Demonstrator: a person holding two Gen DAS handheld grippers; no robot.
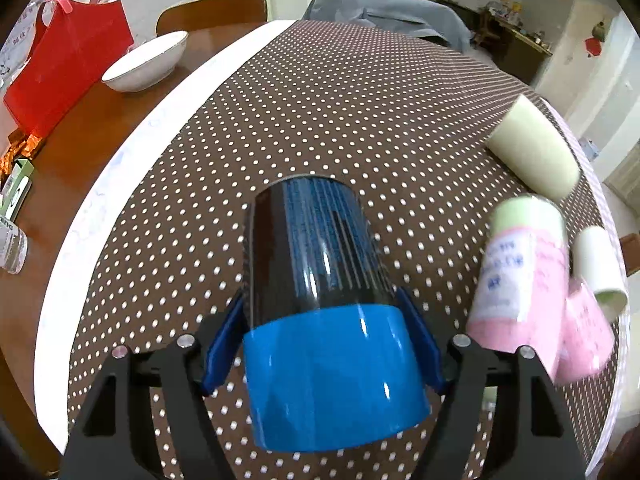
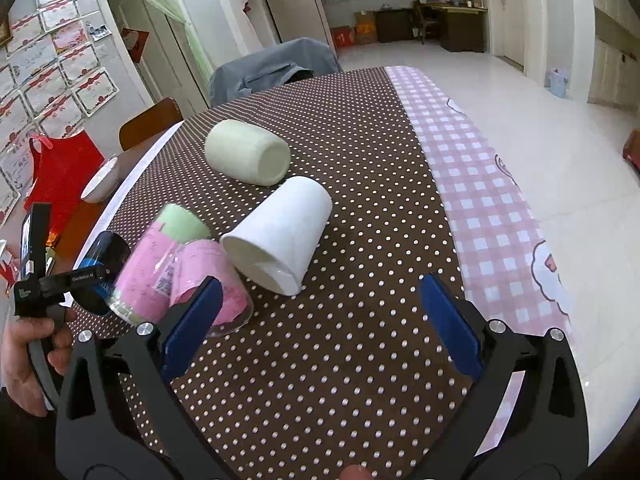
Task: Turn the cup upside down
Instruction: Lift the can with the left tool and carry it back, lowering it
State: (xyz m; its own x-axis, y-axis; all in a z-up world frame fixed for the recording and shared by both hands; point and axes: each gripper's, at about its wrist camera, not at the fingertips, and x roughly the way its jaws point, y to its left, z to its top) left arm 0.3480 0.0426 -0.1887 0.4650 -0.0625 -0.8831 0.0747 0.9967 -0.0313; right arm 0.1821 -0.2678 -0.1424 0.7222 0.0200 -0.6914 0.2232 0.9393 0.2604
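Nearest the left wrist camera, the left gripper is clamping the blue cup between its jaws, one blue pad pressing on each side of the wall where the opaque blue band is meeting the dark see-through ribbed part. The cup is pointing away along the fingers, dark end forward, and appears to be hanging over the dotted tabletop rather than standing on it; I cannot tell which end is the mouth. It is looking like light, stiff, glossy plastic, so I judge it may slip if squeezed loosely, and the mid-wall hold seems sensible for turning it over.

The right gripper is hovering with its jaws spread wide and nothing between them. Just beyond its left pad two pink-wrapped cups are lying on their sides, touching each other. Next out, a white cup is lying on its side with its mouth toward the camera, and farther still a pale green cup is lying on its side.
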